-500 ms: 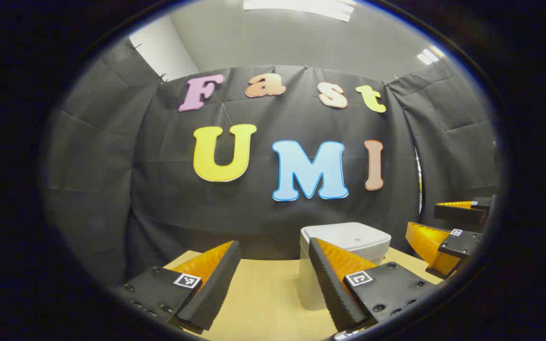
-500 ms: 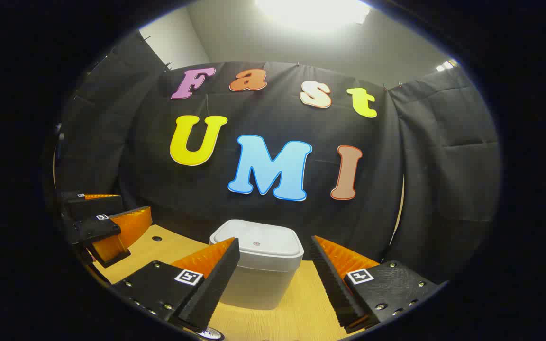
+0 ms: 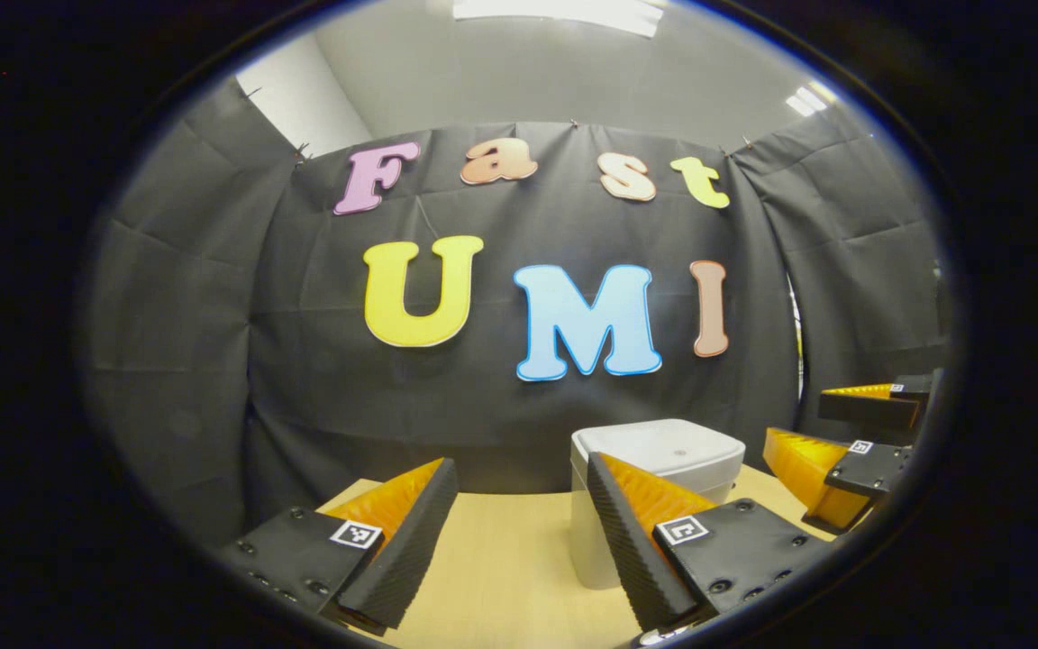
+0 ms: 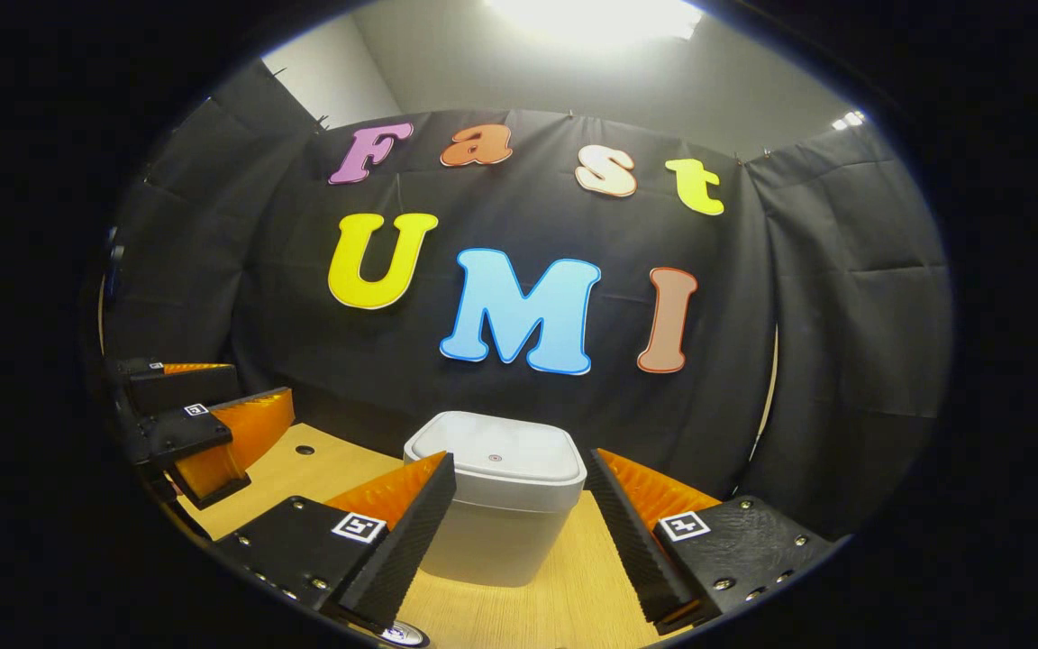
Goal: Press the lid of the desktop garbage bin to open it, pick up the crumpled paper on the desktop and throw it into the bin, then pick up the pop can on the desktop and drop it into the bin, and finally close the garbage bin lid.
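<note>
The left gripper (image 3: 519, 541) and the right gripper (image 4: 519, 541) both hold their jaws wide apart, gripping nothing. The white square plastic garbage bin (image 4: 496, 505), lid down, stands on the light wooden desktop (image 4: 573, 595) ahead of the right gripper.

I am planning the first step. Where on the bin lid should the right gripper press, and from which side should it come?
Likely from above, onto the small round mark at the middle of the closed lid. The lid lies flat on the bin, which stands ahead between the open right gripper fingers.
</note>
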Tool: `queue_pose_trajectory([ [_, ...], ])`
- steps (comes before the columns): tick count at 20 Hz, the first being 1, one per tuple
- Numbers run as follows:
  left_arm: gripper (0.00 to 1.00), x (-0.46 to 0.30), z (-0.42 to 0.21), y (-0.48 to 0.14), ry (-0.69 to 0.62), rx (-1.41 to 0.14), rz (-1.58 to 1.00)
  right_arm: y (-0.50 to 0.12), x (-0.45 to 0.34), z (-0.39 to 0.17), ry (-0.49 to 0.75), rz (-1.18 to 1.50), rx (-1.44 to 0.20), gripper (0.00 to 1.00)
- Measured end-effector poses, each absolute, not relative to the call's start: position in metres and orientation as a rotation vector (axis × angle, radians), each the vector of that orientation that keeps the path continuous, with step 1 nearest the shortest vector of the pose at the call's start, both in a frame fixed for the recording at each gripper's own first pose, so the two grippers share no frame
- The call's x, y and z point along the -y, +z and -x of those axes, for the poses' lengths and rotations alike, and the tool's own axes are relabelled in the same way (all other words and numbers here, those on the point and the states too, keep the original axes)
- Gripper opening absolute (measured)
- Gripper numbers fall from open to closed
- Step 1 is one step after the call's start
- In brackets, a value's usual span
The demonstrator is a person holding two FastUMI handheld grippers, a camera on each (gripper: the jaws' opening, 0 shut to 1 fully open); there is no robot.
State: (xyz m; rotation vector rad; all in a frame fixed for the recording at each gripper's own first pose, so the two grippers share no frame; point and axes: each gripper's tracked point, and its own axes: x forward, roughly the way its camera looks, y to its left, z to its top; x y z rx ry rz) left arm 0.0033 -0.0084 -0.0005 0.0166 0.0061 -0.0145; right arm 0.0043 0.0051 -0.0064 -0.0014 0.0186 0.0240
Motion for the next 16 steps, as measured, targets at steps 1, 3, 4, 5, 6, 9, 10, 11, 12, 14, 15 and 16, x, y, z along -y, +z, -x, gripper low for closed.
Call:
queue_pose_trajectory([
  [1,0.94,0.009,-0.003,-0.001,-0.017,-0.008,-0.015,-0.006,-0.004,-0.004,0.023,0.004,-0.017,0.94],
  [3,0.95,0.01,-0.005,-0.005,-0.02,-0.015,-0.009,-0.008,-0.001,-0.006,0.016,0.004,-0.022,0.95],
  [4,0.95,0.011,-0.006,-0.006,-0.023,-0.017,-0.006,-0.01,0.002,-0.006,0.011,0.0,-0.025,0.94],
  [5,0.95,0.013,-0.004,-0.007,-0.025,-0.018,-0.005,-0.011,0.003,-0.005,0.007,-0.005,-0.029,0.94],
  [6,0.95,0.013,-0.004,-0.008,-0.026,-0.018,-0.007,-0.013,0.005,-0.004,0.004,-0.009,-0.036,0.94],
  [9,0.95,0.015,-0.006,-0.009,-0.032,-0.018,-0.012,-0.02,0.009,-0.005,-0.001,-0.025,-0.056,0.93],
  [10,0.95,0.016,-0.005,-0.01,-0.035,-0.02,-0.012,-0.021,0.011,-0.006,-0.004,-0.027,-0.059,0.89],
  [11,0.95,0.017,-0.005,-0.011,-0.036,-0.023,-0.013,-0.021,0.011,-0.006,-0.002,-0.027,-0.061,0.88],
  [12,0.94,0.019,-0.005,-0.012,-0.037,-0.025,-0.014,-0.021,0.013,-0.007,-0.009,-0.025,-0.062,0.82],
  [14,0.95,0.019,-0.005,-0.011,-0.034,-0.027,-0.013,-0.021,0.013,-0.011,-0.002,-0.027,-0.065,0.56],
  [15,0.95,0.021,-0.006,-0.012,-0.031,-0.029,-0.013,-0.024,0.012,-0.011,-0.015,-0.025,-0.075,0.5],
  [16,0.95,0.023,-0.005,-0.012,-0.031,-0.029,-0.013,-0.025,0.013,-0.013,0.004,-0.031,-0.078,0.34],
])
